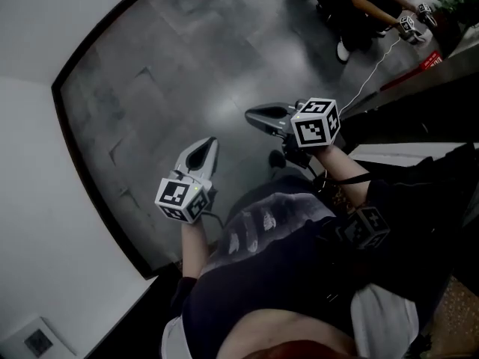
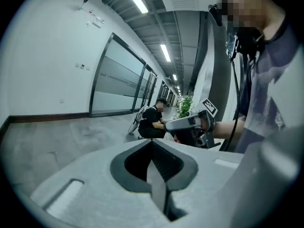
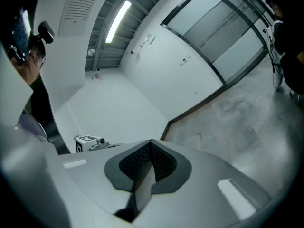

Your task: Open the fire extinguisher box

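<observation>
Fingers of pale grey plastic left gripper: clenched pad to pad, grasping nothing. Same on matching right gripper, clamped on air. Carried roughly level ahead of the body over dark grey tiled floor, presumably shut for carrying rather than for work. No fire extinguisher box ahead of either fingertip pair, nor elsewhere in view; open or closed, cannot tell. Beyond left fingertips, only a crouching dark-clothed person far down the corridor.
</observation>
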`<state>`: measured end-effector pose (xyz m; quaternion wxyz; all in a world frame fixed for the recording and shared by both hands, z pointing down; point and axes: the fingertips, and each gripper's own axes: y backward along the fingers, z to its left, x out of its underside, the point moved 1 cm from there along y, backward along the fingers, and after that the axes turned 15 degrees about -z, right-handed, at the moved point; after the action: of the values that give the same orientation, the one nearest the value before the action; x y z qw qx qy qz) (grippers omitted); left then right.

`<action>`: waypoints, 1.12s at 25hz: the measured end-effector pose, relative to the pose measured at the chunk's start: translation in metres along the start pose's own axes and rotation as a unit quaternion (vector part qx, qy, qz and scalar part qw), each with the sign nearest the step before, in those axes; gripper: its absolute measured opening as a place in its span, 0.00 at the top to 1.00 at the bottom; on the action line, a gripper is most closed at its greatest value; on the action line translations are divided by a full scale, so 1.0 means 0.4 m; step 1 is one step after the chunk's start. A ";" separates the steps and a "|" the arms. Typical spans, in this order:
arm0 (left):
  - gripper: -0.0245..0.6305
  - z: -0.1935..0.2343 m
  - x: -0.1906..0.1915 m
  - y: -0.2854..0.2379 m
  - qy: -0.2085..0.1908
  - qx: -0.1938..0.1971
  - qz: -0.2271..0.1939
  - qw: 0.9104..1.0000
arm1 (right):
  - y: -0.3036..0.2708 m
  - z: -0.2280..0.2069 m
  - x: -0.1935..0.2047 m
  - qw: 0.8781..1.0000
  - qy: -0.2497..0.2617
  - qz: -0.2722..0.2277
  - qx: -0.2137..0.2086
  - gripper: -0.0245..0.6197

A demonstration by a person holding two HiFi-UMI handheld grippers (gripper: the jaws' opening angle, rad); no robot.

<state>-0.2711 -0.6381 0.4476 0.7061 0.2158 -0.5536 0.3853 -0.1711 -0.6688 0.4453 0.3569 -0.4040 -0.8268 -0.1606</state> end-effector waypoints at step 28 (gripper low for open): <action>0.96 0.202 -0.098 -0.191 -0.008 -0.049 -0.023 0.998 | -0.222 -0.136 -0.190 0.994 -0.021 0.014 -0.106 0.96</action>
<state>-0.2646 -0.7556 0.4434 0.7201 0.1964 -0.5723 0.3395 -0.1837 -0.7960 0.4303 0.2968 -0.4546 -0.8066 -0.2338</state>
